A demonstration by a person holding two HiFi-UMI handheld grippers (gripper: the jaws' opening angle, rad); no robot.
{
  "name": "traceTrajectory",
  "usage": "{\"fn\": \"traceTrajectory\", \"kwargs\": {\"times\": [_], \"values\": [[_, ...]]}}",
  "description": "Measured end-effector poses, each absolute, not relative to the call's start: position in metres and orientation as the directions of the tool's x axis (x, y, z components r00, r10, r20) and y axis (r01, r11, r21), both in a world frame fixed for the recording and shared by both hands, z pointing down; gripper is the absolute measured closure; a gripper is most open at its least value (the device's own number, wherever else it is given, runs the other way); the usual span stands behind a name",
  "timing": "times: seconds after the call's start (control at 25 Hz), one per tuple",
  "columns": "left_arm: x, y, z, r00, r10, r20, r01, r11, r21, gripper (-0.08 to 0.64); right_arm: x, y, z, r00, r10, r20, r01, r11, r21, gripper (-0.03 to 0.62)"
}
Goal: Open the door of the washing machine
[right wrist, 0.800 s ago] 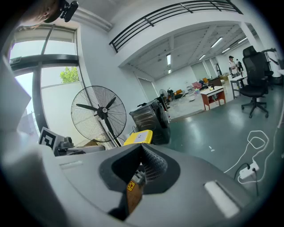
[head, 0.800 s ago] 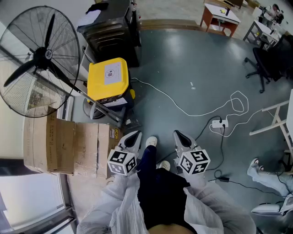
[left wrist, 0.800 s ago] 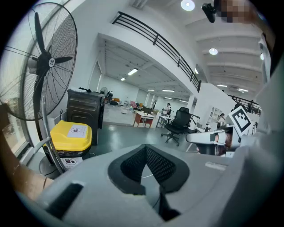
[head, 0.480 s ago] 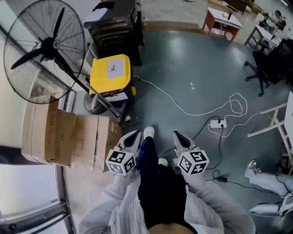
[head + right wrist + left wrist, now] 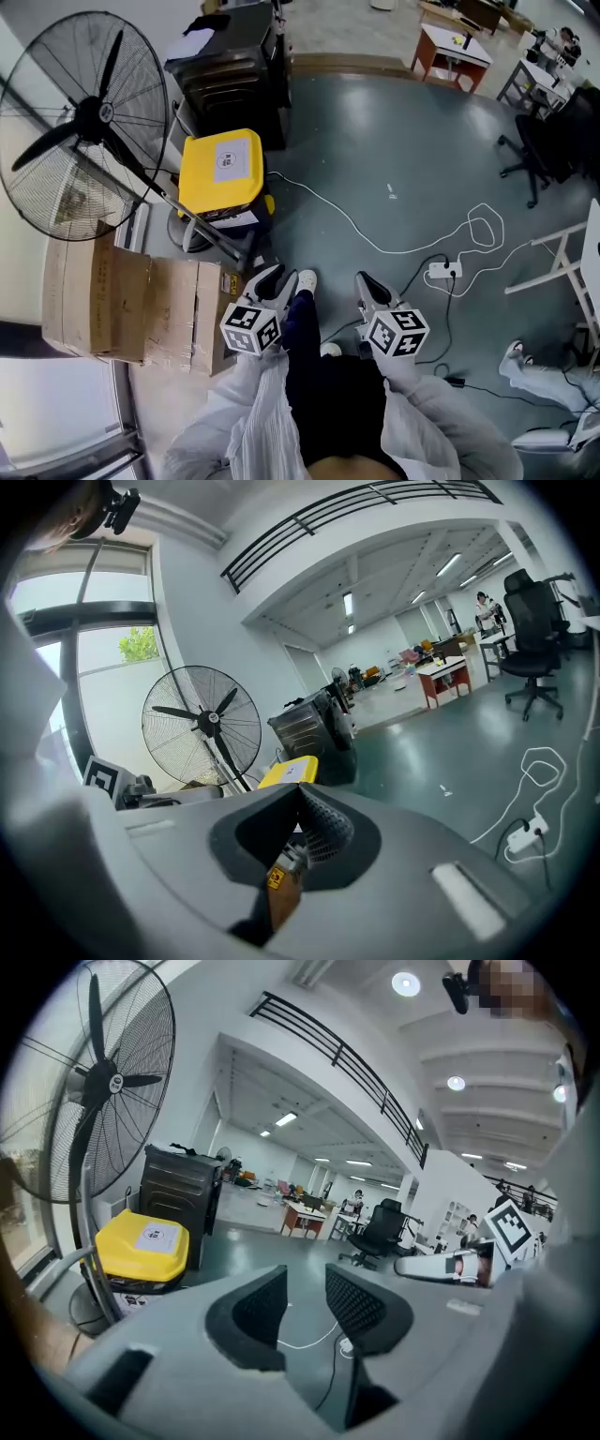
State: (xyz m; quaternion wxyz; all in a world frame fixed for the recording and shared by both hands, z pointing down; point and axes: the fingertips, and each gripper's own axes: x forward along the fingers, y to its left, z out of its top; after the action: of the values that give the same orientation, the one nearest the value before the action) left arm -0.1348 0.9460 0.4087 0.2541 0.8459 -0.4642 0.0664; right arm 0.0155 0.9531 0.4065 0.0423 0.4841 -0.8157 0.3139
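Washing-machine door: not identifiable in any view. The nearest candidate is the yellow-lidded unit (image 5: 220, 167), which stands on the floor (image 5: 394, 131) near its left edge, between the black cabinet (image 5: 225, 66) and the cardboard boxes (image 5: 122, 305) and beside the pedestal fan (image 5: 84, 122). Whether it is the washer cannot be told.

Left gripper (image 5: 277, 278), held low before the person's body: jaws spread, nothing between them. Right gripper (image 5: 366, 279), beside it: jaws pressed together at the tips, empty. Both point forward and slightly down over bare floor, well apart from the yellow-lidded unit. A white cable (image 5: 375, 234) runs across the floor to a power strip (image 5: 442, 273).

Handling, by judgement: such a door is rigid, hinged and latch-held, and probably needs a firm pull. It is best taken at its handle or recess on the free edge, opposite the hinge, with the jaws spread first.
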Motion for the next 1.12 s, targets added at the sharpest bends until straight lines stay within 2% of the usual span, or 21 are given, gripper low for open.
{"fn": "traceTrajectory", "kwargs": {"times": [0.12,0.4,0.72,1.12], "values": [[-0.139,0.896,0.403,0.579,-0.748,0.324,-0.802,-0.452,0.391,0.381,0.008,0.905,0.404,-0.526,-0.762,0.377,-0.820,0.337,-0.463,0.583],[-0.165,0.767,0.383,0.594,-0.749,0.292,-0.787,-0.469,0.400,0.298,-0.013,0.779,0.388,-0.502,-0.789,0.355,-0.832,0.328,-0.448,0.583],[-0.197,0.676,0.383,0.604,-0.744,0.286,-0.780,-0.478,0.404,0.296,-0.048,0.682,0.397,-0.506,-0.787,0.353,-0.829,0.330,-0.452,0.583],[-0.209,0.661,0.409,0.615,-0.711,0.342,-0.774,-0.458,0.438,0.296,-0.060,0.655,0.418,-0.497,-0.763,0.414,-0.842,0.308,-0.444,0.583]]}}
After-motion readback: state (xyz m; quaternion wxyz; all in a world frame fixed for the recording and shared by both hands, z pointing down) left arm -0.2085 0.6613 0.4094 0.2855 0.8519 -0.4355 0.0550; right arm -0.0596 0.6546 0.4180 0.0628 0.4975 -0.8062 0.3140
